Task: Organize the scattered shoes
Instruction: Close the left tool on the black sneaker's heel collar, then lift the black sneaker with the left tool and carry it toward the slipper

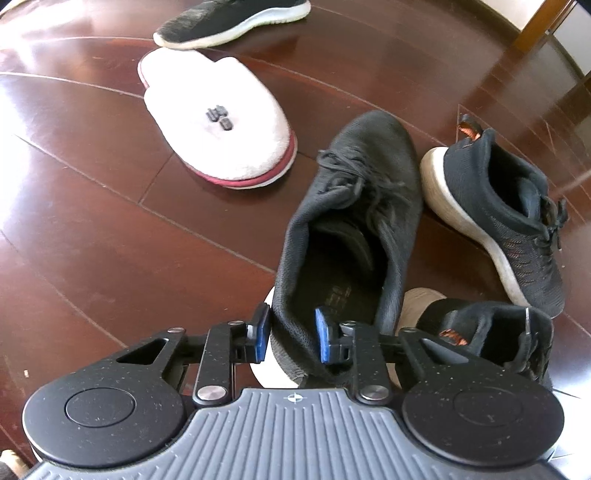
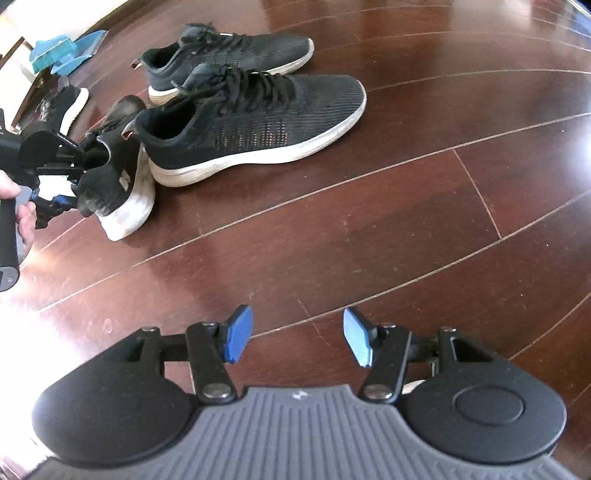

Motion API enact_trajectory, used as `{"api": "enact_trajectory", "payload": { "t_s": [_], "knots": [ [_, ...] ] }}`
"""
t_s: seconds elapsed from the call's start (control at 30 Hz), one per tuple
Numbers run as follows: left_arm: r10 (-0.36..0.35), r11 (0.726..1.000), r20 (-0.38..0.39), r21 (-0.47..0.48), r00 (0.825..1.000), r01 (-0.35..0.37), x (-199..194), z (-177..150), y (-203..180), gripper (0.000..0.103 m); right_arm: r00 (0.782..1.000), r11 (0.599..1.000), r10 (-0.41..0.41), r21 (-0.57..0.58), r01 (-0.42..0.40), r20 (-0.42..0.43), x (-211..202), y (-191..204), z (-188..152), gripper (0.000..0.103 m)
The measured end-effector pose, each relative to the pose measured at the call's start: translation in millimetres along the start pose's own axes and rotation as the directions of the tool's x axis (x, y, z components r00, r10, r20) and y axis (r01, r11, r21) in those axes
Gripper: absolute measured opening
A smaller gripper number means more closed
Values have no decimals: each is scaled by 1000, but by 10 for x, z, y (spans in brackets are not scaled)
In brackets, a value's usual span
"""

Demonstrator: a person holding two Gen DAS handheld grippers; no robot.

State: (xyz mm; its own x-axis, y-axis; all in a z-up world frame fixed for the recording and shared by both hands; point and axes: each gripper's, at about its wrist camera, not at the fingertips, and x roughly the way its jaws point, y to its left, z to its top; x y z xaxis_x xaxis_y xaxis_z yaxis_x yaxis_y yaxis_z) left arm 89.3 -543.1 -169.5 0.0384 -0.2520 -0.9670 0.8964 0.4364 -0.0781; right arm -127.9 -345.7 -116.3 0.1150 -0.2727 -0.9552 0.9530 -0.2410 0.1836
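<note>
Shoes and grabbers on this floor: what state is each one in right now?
Left gripper: shut on the heel collar of the dark laced shoe.
Right gripper: open, holding nothing, over bare floor.
Pair of black sneakers: upright, side by side.
White slipper: lying flat, sole down.
Black sneaker beyond the slipper: on the floor, ungripped.

The floor is glossy reddish-brown wood with thin pale seams. Upper left of the left wrist view, the slipper is pale pink with a maroon sole edge. The sneakers are black knit with white soles and orange flecks. Upper left of the right wrist view lies a blue brush.
</note>
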Motion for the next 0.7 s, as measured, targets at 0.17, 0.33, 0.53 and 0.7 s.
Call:
{"api": "enact_trajectory", "payload": {
  "t_s": [0.17, 0.33, 0.53, 0.7],
  "knots": [
    [-6, 999, -17, -48, 1000, 5, -124, -35, 208, 27, 1000, 1000, 5, -12, -5, -3, -26, 51, -37, 59],
    [-42, 996, -42, -76, 998, 39, -239, -103, 350, 27, 1000, 1000, 12, -16, -12, -8, -23, 89, -91, 59],
    [-43, 995, -84, -99, 996, 35, -380, -312, 475, 26, 999, 999, 36, -17, -36, -16, -44, 126, -175, 59],
    [-53, 994, -97, -102, 994, 43, -459, -520, 610, 27, 998, 999, 51, -16, -52, -20, -107, 106, -264, 59]
  ]
}}
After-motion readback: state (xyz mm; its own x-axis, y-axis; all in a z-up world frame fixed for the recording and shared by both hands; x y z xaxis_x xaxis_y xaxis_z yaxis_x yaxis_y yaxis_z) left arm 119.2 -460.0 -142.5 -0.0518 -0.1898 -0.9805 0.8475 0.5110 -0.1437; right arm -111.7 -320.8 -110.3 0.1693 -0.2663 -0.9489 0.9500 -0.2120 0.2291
